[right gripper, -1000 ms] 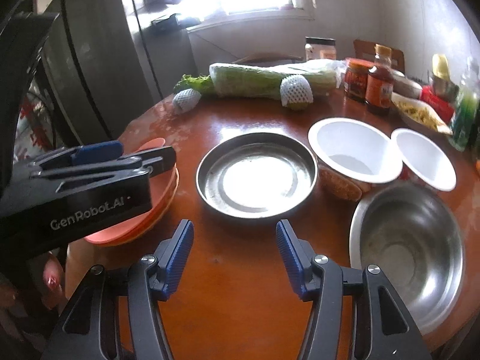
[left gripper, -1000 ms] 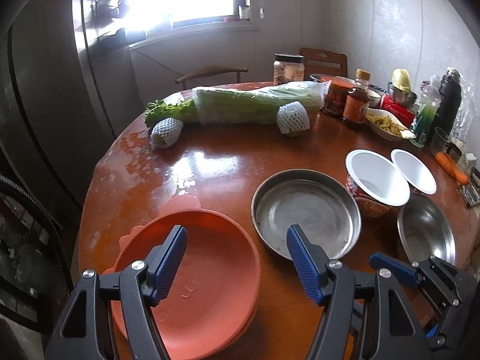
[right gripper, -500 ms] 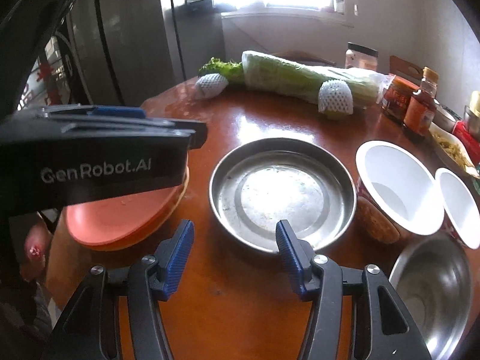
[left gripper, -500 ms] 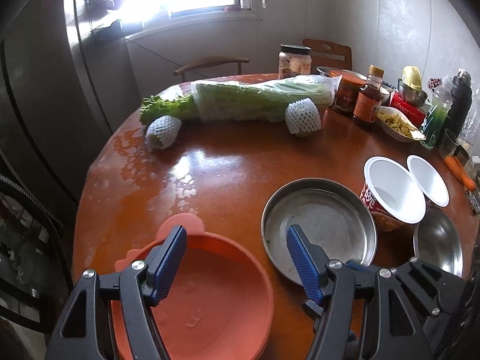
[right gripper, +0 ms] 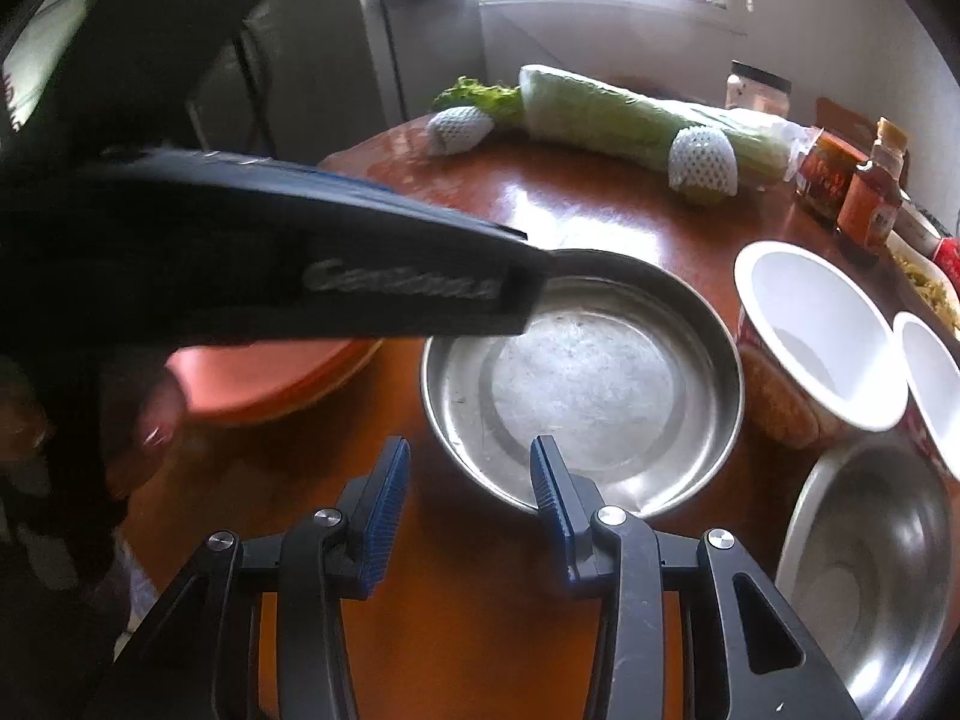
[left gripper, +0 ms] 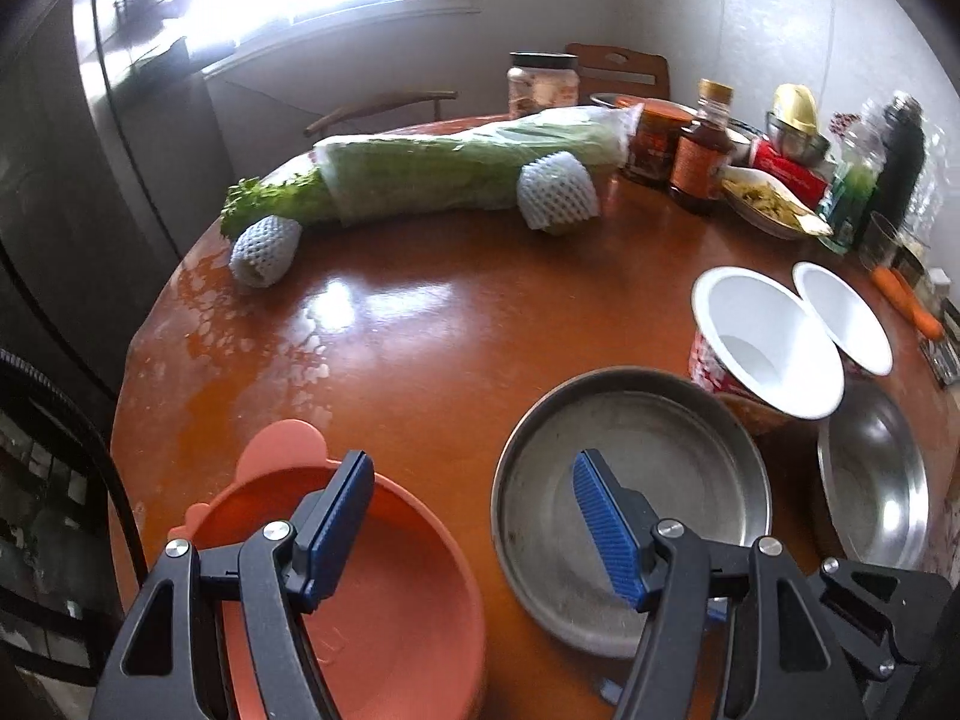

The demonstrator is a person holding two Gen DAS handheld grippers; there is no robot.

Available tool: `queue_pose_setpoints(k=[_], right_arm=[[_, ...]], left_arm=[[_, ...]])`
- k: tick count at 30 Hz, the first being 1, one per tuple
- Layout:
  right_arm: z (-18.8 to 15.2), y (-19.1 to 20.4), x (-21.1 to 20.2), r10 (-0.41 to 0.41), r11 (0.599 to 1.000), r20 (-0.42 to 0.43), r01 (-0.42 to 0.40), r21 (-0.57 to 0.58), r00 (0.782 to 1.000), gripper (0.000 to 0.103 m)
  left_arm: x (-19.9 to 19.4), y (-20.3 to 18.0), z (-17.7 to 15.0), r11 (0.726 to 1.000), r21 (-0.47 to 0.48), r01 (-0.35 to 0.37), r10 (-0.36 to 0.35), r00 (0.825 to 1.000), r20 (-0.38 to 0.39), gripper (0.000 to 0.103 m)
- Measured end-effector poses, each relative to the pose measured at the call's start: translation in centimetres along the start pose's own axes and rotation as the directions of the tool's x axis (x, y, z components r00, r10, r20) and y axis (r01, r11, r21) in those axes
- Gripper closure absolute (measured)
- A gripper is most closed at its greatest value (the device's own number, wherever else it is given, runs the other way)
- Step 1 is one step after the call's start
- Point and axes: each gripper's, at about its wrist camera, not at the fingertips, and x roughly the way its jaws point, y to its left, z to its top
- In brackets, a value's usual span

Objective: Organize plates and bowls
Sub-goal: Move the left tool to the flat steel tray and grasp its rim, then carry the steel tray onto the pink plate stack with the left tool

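At a round wooden table [left gripper: 456, 336], we see the left gripper [left gripper: 468, 516] hanging with its jaws spread wide and nothing between the blue pads, one finger [left gripper: 336, 516] over the orange plate [left gripper: 390, 600] and the other over the steel plate [left gripper: 630, 492]. The orange plate sits at the table's near left edge, a rounded tab on its far rim; the steel plate lies just beside it to the right, a strip of bare wood between them.

From the right wrist camera, the right gripper [right gripper: 471, 498] is open too, though less widely — its jaws empty, its right finger [right gripper: 549, 492] above the steel plate's [right gripper: 576, 384] near rim and its left finger over bare table. The left tool's black body crosses that view above the orange plate [right gripper: 264, 378].

To the right of the steel plate stand two white paper bowls [left gripper: 768, 342] with red printed sides (rims touching or nearly so, we cannot tell which), and nearer the edge a steel bowl [left gripper: 876, 480], upright and empty.

Across the far side lies a long bagged cabbage [left gripper: 456, 174] with two foam-netted fruits [left gripper: 558, 192] against it — and, further right, a huddle of jars, sauce bottles and a dish of food.
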Motion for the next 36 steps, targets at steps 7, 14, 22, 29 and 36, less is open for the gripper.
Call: queue_pose_setpoints(k=[7,14,22,29,36], right_arm=[[-3.1,0.3,-2.7,0.006,1.000,-0.007,-0.006,0.013,1.000,0.060],[-5.7,1.0,-5.0,-0.006,1.000,-0.016,0.006,0.000,1.000,0.060],[-7.4,0.7,-7.7,-0.010,1.000,0.013,0.010,0.011,1.000,0.060],[-8.7,-1.9,-9.1,-0.063,0.985,0.047,0.055,0.164,0.997,0.057],[-8.5,-3.6,-7.8,-0.099,0.967,0.053,0.084,0.240,0.994,0.057]], left_arm=[[-1.5,-1.9,-1.6,0.998,0.049,0.045,-0.046,0.999,0.007,0.034],[-2.6,-3.9,-4.2,0.996,0.088,0.030,-0.029,1.000,-0.008,0.034],[-3.6,-5.3,-6.7,0.995,0.082,0.053,-0.053,0.999,-0.007,0.034],[-3.5,-5.3,-7.6,0.998,0.048,0.037,-0.036,0.999,-0.020,0.034],[-3.0,-5.6,-8.9,0.998,0.056,0.033,-0.031,0.998,-0.046,0.034]])
